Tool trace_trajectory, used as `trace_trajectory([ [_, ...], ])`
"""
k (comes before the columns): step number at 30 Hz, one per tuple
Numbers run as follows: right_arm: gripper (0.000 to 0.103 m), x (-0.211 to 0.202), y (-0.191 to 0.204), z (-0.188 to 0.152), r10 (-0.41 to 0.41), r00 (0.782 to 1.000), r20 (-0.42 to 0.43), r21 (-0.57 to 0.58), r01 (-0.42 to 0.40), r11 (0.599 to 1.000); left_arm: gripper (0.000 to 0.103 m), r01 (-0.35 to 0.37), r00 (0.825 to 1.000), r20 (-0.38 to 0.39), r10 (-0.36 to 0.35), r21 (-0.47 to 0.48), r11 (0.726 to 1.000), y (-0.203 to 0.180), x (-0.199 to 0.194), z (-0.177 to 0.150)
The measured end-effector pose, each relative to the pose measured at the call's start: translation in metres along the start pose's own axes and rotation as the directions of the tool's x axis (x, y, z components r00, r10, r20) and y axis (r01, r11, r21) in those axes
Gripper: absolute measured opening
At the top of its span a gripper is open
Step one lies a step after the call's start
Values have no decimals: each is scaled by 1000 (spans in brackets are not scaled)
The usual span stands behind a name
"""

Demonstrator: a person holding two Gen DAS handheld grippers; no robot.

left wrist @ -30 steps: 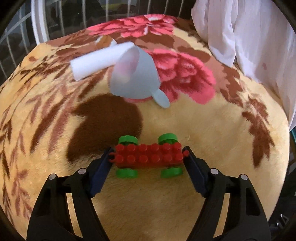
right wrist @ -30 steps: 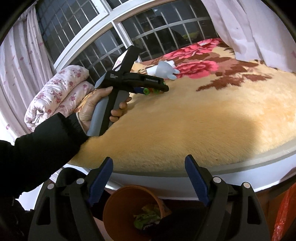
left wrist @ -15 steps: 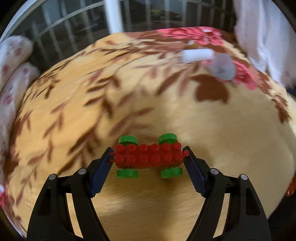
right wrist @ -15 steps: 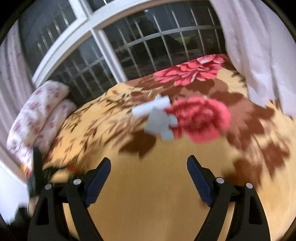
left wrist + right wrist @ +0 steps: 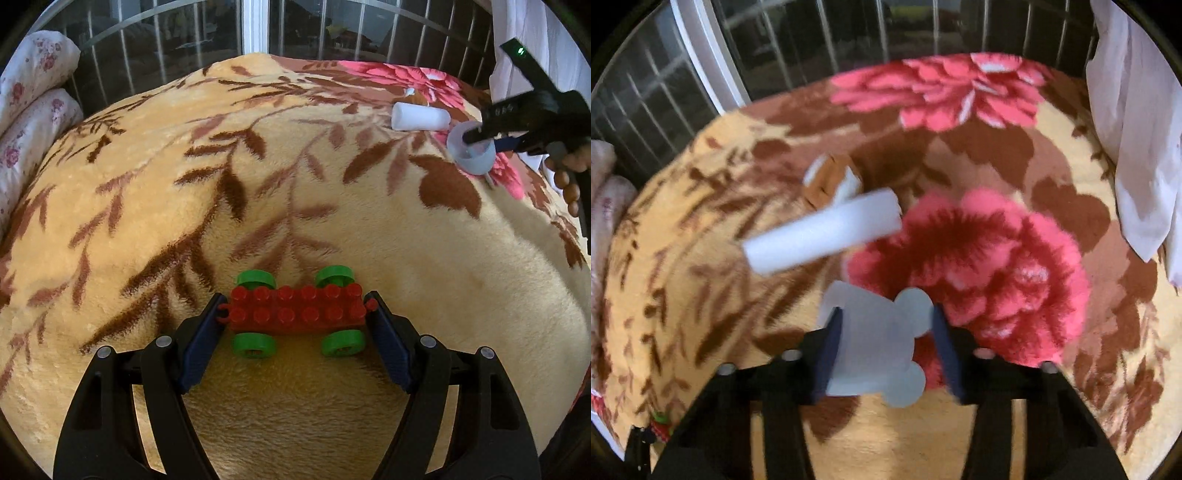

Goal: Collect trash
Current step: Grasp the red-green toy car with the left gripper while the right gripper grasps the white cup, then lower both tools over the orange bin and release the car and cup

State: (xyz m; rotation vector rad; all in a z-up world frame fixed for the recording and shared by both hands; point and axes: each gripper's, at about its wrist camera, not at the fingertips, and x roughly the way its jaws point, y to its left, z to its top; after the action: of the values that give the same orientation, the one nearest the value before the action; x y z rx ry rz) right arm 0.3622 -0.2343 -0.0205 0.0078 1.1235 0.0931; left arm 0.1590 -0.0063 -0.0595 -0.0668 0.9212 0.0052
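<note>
My left gripper is shut on a red brick toy car with green wheels, held just above the floral blanket. My right gripper straddles a pale blue cup lying on the blanket; its fingers are on either side of the cup, and contact is blurred. In the left wrist view one right finger sits inside the cup. A white foam roll lies just beyond the cup, with a brown and white scrap behind it.
White curtain hangs at the right. A barred window runs behind the bed. Folded floral bedding lies at the left edge. The person's hand holds the right gripper.
My right gripper moved from above the bin at the bed's edge to the pale blue cup and narrowed around it. My left gripper pulled back from the cup with the toy car.
</note>
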Motion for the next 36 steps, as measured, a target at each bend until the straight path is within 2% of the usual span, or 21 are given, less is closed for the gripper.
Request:
trace_trajectory([
  [3, 26, -3, -1, -8, -24, 1000, -2, -16, 24, 1000, 74, 9, 1000, 2, -9, -5, 1000, 1, 1, 0],
  [5, 13, -10, -5, -17, -70, 997, 15, -47, 71, 996, 74, 15, 1000, 1, -15, -11, 1000, 2, 1, 0],
  [7, 13, -10, -13, -28, -88, 996, 14, -55, 89, 995, 74, 18, 1000, 2, -18, -15, 1000, 3, 1, -1],
  [9, 13, -12, -25, -38, -48, 998, 36, -34, 50, 998, 74, 13, 1000, 4, -13, -12, 1000, 2, 2, -1],
  [12, 7, -25, -34, -48, 62, 991, 116, -12, -61, 998, 74, 10, 1000, 6, -10, -10, 1000, 2, 1, -1],
  [15, 7, -55, -31, -64, 110, 966, 233, -51, -101, 994, 74, 21, 1000, 23, -20, -19, 1000, 4, -2, -1],
  [18, 7, -87, -21, -86, 158, 936, 315, -99, -133, 986, 74, 14, 998, 56, -12, -33, 999, 6, -8, -2],
  [21, 7, -119, -12, -116, 205, 904, 374, -146, -161, 976, 74, 0, 997, 82, 2, -25, 1000, 2, -22, -5],
  [23, 7, -139, -6, -141, 246, 883, 400, -183, -186, 965, 74, 27, 994, 103, -25, -24, 999, -2, -40, -11],
  [25, 7, -155, 0, -167, 277, 868, 412, -224, -198, 954, 74, 46, 992, 118, -44, -15, 999, -9, -58, -21],
  [30, 7, -192, 14, -246, 353, 838, 417, -347, -212, 914, 74, 30, 989, 145, -35, 40, 999, -28, -105, -59],
  [36, 7, -211, 23, -321, 413, 826, 383, -410, -248, 878, 74, 16, 989, 143, -25, 62, 998, -41, -142, -109],
])
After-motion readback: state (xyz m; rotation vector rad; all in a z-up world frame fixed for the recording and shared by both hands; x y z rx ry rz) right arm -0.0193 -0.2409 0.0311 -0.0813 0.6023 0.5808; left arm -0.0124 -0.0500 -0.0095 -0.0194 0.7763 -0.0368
